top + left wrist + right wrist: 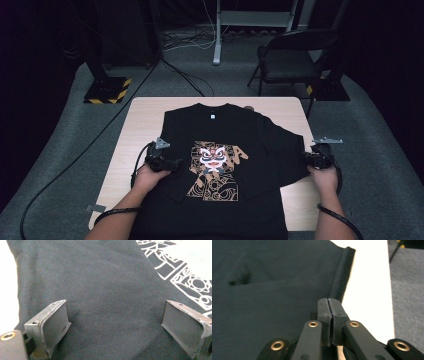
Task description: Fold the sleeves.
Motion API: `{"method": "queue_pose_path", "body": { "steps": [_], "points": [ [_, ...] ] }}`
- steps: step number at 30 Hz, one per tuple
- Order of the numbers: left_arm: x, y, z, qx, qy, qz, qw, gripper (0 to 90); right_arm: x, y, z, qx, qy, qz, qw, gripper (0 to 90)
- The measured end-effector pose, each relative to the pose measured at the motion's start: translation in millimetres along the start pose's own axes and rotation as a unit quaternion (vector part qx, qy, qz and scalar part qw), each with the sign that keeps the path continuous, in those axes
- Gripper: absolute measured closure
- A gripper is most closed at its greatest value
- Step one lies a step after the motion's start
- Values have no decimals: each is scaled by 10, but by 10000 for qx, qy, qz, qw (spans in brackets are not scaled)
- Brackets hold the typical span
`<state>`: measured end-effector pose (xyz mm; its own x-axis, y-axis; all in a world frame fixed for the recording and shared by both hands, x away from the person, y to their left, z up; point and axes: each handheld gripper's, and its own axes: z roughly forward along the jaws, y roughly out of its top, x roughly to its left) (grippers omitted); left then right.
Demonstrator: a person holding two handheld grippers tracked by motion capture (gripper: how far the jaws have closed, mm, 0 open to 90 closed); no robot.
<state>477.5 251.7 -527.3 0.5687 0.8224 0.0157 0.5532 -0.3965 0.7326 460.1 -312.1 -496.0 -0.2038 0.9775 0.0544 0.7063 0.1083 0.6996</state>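
A black long-sleeved shirt (220, 150) with a lion-mask print (212, 160) lies front up on the light wooden table (145, 115). My left gripper (175, 164) rests on the shirt's left side beside the print. Its jaws stand wide open (115, 312) on the flat black cloth (112, 277), with nothing pinched. My right gripper (312, 159) is at the end of the sleeve that is spread toward the table's right edge. There its jaws (329, 301) are pressed together at the rolled cuff hem (342, 272), shut on the sleeve's edge.
A black folding chair (290, 60) and stand bases (107, 90) sit on the grey floor beyond the table. Cables trail from both grippers. Bare tabletop (367, 290) runs beside the cuff, with the table's edge just past it.
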Motion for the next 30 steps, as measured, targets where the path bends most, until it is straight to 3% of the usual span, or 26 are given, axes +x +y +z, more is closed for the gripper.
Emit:
{"method": "queue_pose_path", "body": {
  "steps": [8, 14, 20, 30],
  "points": [
    [0, 1, 1, 1, -1, 0, 10000, 72, 263, 83, 26, -59, 588, -215, 9980, 882],
    [0, 1, 1, 1, 0, -1, 10000, 72, 442, 131, 28, -147, 986, -288, 9946, 881],
    [0, 1, 1, 2, 2, 0, 10000, 72, 709, 190, 21, -249, 1367, -510, 9890, 882],
    [0, 2, 2, 3, 3, 1, 10000, 72, 1123, 200, 112, -118, 1899, -902, 9776, 882]
  ]
}}
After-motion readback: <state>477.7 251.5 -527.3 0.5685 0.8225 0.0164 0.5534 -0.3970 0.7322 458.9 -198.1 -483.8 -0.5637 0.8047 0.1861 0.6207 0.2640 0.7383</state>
